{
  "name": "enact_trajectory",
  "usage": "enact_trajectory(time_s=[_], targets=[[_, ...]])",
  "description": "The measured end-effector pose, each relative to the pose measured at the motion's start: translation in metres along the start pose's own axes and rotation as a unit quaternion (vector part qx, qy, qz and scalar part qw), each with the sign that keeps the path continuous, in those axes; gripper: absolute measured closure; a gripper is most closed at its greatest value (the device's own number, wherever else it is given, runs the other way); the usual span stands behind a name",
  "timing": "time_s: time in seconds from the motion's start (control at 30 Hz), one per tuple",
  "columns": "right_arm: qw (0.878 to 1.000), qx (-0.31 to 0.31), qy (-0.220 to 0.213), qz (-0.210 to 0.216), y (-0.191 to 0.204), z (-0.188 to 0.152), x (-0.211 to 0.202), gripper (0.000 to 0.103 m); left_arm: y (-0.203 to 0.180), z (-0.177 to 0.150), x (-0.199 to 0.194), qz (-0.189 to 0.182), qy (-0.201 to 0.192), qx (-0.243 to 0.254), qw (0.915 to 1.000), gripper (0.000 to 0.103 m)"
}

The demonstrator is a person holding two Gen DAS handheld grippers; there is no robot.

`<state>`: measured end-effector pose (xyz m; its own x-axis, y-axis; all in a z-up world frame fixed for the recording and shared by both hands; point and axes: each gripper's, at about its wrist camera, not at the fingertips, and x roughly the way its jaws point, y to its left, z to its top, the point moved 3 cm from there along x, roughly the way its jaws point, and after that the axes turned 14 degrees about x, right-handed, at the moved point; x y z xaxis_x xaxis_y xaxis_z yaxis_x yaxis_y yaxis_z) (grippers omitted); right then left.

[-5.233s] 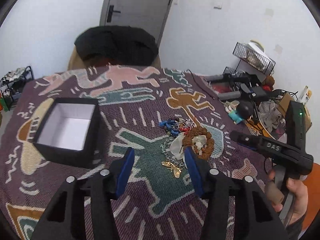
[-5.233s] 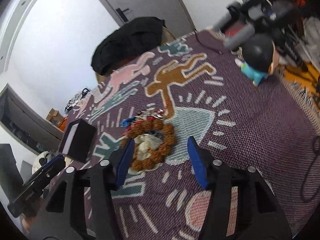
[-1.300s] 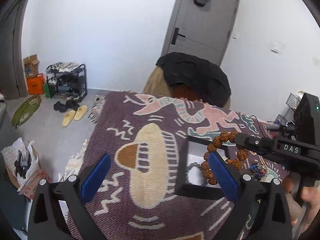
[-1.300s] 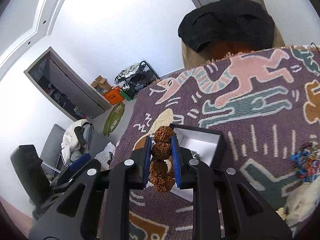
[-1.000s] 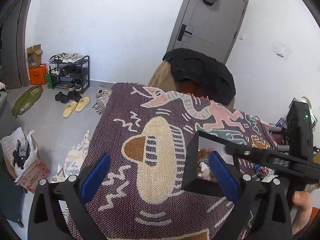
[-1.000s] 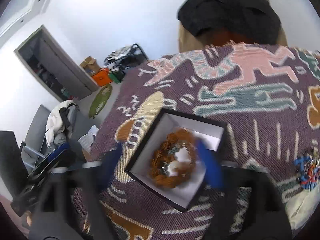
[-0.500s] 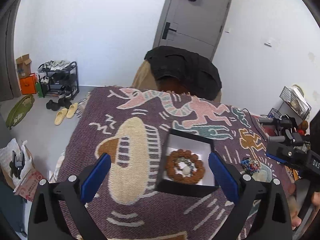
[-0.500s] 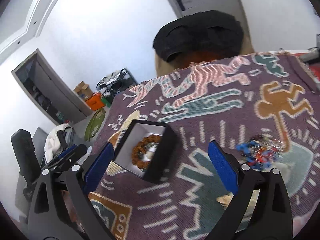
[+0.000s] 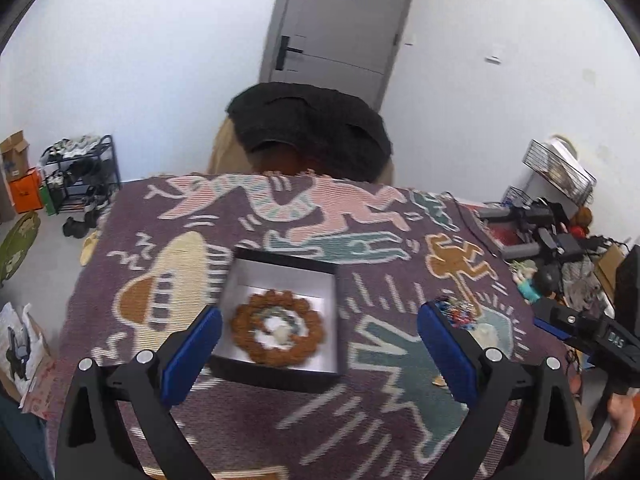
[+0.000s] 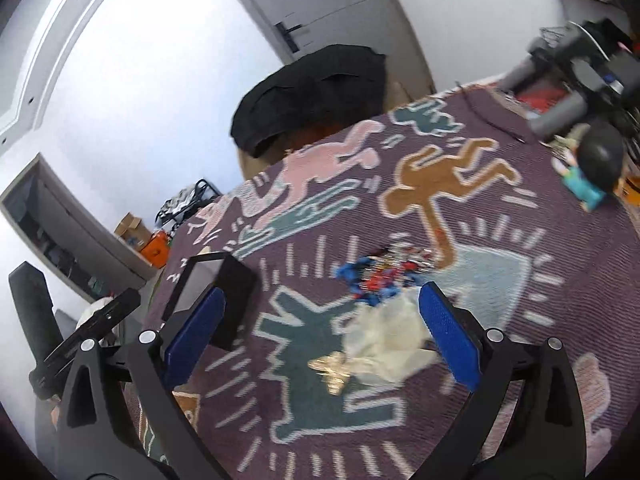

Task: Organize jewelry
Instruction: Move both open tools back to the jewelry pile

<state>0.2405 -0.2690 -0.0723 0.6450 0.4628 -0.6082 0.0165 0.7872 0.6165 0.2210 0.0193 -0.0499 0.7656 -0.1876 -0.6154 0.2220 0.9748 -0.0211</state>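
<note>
I see the brown bead bracelet (image 9: 278, 330) lying inside the black box (image 9: 335, 308); both my grippers, left gripper (image 9: 318, 350) and right gripper (image 10: 320, 338), are spread wide, holding nothing.

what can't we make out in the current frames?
- Box contents: right wrist view shows only its dark outer wall, which hides the inside.
- Small pieces inside the brown bead bracelet: left wrist view, motion blur.
- Colourful jewelry pile: right wrist view, blurred; pieces not separable.
- Gold piece: blurred, type unclear.

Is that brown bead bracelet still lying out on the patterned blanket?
No, the brown bead bracelet lies inside the black box, coiled on its white floor, as the left wrist view shows.
</note>
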Motion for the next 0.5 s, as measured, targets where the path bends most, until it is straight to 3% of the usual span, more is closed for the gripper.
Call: enact_trajectory(time_s=[0.27, 0.33, 0.4, 0.43, 0.5], targets=[[0.999, 0.022, -0.008, -0.025, -0.037, 0.000, -0.008, 0.007, -0.050, 0.001, 0.012, -0.033, 0.010, 0.037, 0.9987, 0.008], [0.999, 0.015, -0.007, -0.032, -0.042, -0.003, -0.008, 0.013, -0.060, 0.000, 0.014, -0.041, 0.012, 0.039, 0.9984, 0.010], [0.999, 0.015, 0.003, -0.036, -0.047, -0.006, -0.003, 0.023, -0.066, -0.002, 0.018, -0.048, 0.018, 0.035, 0.9981, 0.018], [0.999, 0.017, 0.012, -0.040, -0.051, -0.008, 0.002, 0.024, -0.069, -0.003, 0.020, -0.052, 0.022, 0.031, 0.9979, 0.024], [0.999, 0.015, 0.021, -0.048, -0.055, -0.012, 0.009, 0.028, -0.073, -0.006, 0.024, -0.059, 0.028, 0.026, 0.9975, 0.025]])
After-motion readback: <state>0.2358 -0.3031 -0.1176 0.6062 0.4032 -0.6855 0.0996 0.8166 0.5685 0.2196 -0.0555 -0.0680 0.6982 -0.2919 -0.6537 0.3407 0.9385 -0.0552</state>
